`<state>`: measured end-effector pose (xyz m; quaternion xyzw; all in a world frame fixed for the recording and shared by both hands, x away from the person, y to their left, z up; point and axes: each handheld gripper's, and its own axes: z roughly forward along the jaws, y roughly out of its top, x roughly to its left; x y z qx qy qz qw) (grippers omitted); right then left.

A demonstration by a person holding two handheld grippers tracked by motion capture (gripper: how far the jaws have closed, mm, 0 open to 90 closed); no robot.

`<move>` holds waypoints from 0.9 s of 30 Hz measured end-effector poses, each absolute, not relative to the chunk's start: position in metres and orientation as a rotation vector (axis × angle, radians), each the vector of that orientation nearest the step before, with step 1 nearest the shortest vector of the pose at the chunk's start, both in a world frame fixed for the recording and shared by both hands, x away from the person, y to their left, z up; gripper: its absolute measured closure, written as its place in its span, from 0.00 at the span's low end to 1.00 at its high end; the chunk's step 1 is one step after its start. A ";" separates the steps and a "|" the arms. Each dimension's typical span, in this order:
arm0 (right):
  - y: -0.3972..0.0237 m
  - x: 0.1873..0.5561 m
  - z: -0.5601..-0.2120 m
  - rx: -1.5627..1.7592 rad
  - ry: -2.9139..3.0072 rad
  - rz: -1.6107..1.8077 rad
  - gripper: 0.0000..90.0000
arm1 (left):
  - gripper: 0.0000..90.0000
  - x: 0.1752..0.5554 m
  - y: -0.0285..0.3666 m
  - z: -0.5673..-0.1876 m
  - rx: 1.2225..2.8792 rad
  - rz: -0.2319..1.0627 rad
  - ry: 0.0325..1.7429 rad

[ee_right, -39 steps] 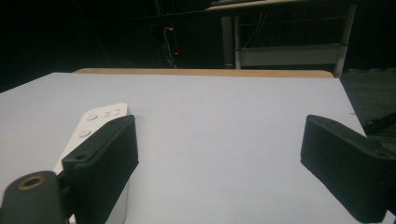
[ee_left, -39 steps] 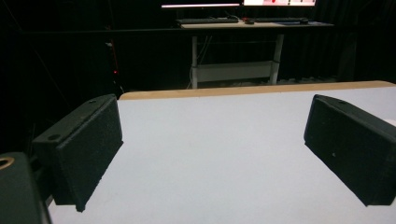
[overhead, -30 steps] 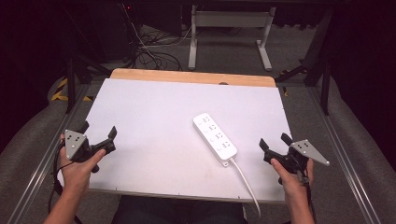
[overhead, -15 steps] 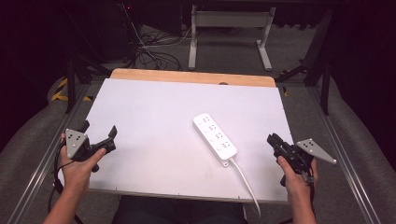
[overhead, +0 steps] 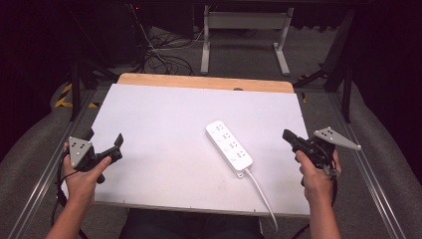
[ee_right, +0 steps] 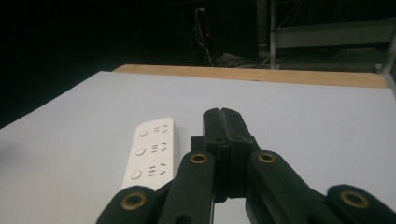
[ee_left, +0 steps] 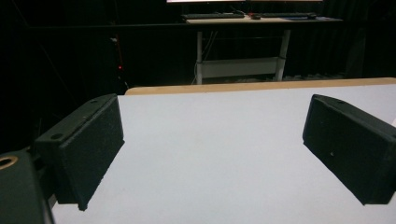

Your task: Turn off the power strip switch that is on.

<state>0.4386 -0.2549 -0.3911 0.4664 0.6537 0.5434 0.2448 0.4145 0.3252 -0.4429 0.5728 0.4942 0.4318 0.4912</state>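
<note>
White table [overhead: 164,129] is spread under both grippers, wooden edge at the far side. White power strip [overhead: 229,148] is laid diagonally, to the left of the right gripper [overhead: 287,136] and slightly ahead of it, near but not touched; far to the right of the left gripper [overhead: 105,143]. Its cable [overhead: 260,191] is run off the near table edge, back past the right gripper's left side.

Right gripper: jaws pressed together, nothing held, seen clearly in the right gripper view [ee_right: 223,122]. Left gripper: jaws spread wide, empty, bare table between them [ee_left: 212,140].

Step judged: approach to the strip by the right gripper. To be done well, the jaws should be opened before contact, aligned across the strip's narrow width, and lowered squarely so the smooth body is not skidded. The cable end should be avoided.
</note>
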 end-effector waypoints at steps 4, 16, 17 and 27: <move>-0.237 0.450 -0.388 1.257 1.860 1.451 1.00 | 0.07 0.413 0.324 -0.443 1.394 1.050 1.192; -0.162 0.477 -0.409 1.158 2.194 1.277 1.00 | 0.07 0.413 0.324 -0.443 1.405 1.054 1.192; -0.157 0.479 -0.412 1.146 2.218 1.253 1.00 | 0.07 0.413 0.324 -0.443 1.406 1.056 1.195; -0.128 0.488 -0.438 1.174 2.442 0.992 1.00 | 0.07 0.413 0.324 -0.443 1.414 1.049 1.193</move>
